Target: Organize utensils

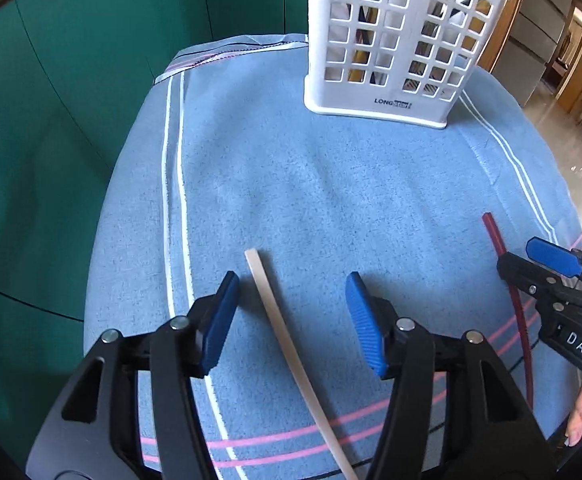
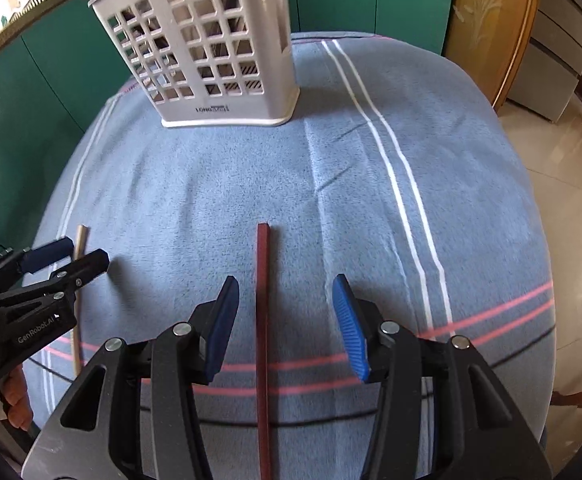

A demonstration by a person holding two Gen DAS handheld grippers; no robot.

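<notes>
Two thin chopstick-like sticks lie flat on the blue striped cloth [image 1: 291, 168], both pointing far-near. The cream stick [image 1: 287, 344] is pale and smooth, a bit curved by the lens; the dark red stick [image 2: 263, 332] is square-edged and matte.

Count: 2 sticks, 1 white holder, 2 grippers.

The white lattice holder [image 1: 395, 40] stands upright at the far side of the cloth, approx. in the middle, with some utensils inside, seen only through the holes.

The left gripper [image 1: 291, 312] has its blue pads spread wide, cream stick between them but not touched. The right gripper [image 2: 285, 316] is also released, with the red stick between the pads, nearer to the left pad, no contact.

The left wrist view shows the red stick [image 1: 511, 292] only partly, behind the right gripper [image 1: 531, 260] at the right edge. The right wrist view shows the cream stick [image 2: 78, 280] at left, partly covered by the left gripper [image 2: 71, 256], and shows the holder [image 2: 211, 52] tilted by the lens.
</notes>
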